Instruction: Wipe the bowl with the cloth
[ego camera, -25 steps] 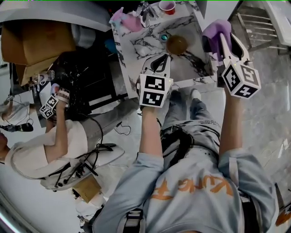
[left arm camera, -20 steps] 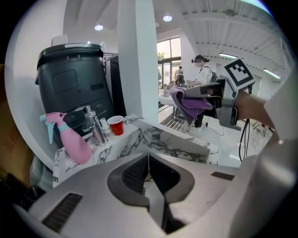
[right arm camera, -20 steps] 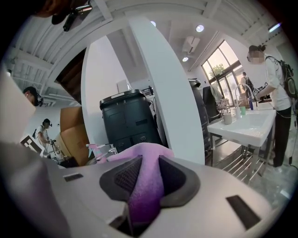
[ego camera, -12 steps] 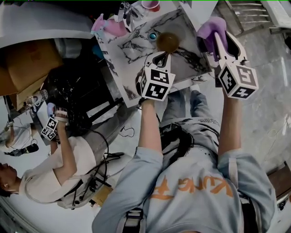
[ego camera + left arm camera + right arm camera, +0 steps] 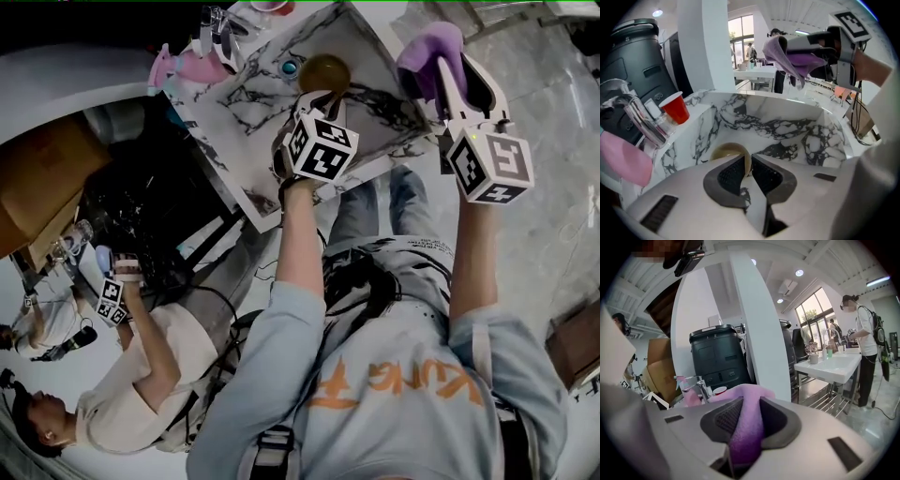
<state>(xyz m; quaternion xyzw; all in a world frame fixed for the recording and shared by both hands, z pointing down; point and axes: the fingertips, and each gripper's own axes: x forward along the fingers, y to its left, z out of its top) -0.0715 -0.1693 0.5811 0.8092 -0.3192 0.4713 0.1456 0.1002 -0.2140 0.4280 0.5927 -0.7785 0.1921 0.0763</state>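
Note:
A tan bowl (image 5: 324, 72) lies in the marble sink (image 5: 244, 112). My left gripper (image 5: 316, 97) reaches down to it. In the left gripper view the bowl (image 5: 723, 153) sits just behind the jaws, and its right rim runs into the narrow gap of my left gripper (image 5: 749, 160), which is shut on it. My right gripper (image 5: 446, 67) hovers above the sink's right edge, shut on a purple cloth (image 5: 426, 52). The cloth (image 5: 746, 430) bulges out between the pads. From the left gripper view, the right gripper (image 5: 813, 46) and the hanging cloth (image 5: 786, 58) are above the basin.
A red cup (image 5: 676, 108), a chrome faucet (image 5: 640, 117) and a pink cloth (image 5: 623, 161) stand along the sink's left rim. A black bin (image 5: 719, 355) and a white pillar (image 5: 761, 329) are behind. Another person (image 5: 141, 375) crouches on the left.
My left gripper has moved forward to the bowl and its jaws have gone from open to shut on the rim. The right gripper holds the cloth in about the same place.

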